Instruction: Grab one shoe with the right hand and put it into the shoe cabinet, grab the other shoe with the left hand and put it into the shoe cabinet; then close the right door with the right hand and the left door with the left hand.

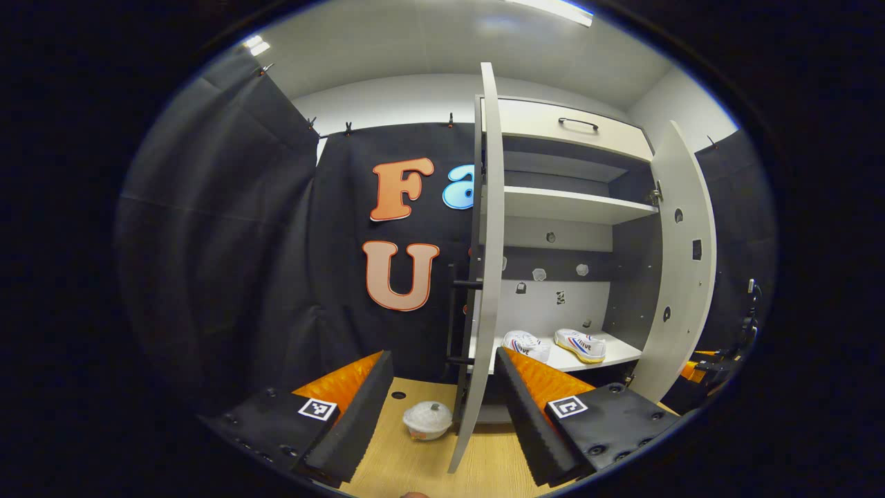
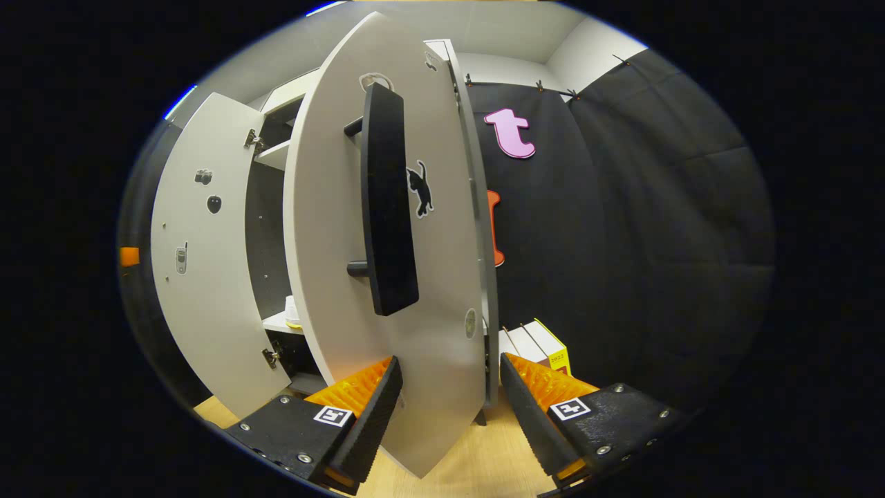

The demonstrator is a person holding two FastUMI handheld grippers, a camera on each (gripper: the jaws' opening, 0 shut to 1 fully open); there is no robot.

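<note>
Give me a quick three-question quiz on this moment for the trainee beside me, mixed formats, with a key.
1. True or false: both white sneakers with coloured stripes already sit on the lower shelf of the pale grey shoe cabinet.
2. Multiple choice: in the right gripper view, the right gripper is A) shut on the long black bar handle, B) open, with the right cabinet door edge between its jaws, C) holding a shoe.
3. Fill in: in the left gripper view, the small white lidded bowl sits on the light wooden ______, beside the left cabinet door.

Key: 1 true; 2 B; 3 floor.
</note>
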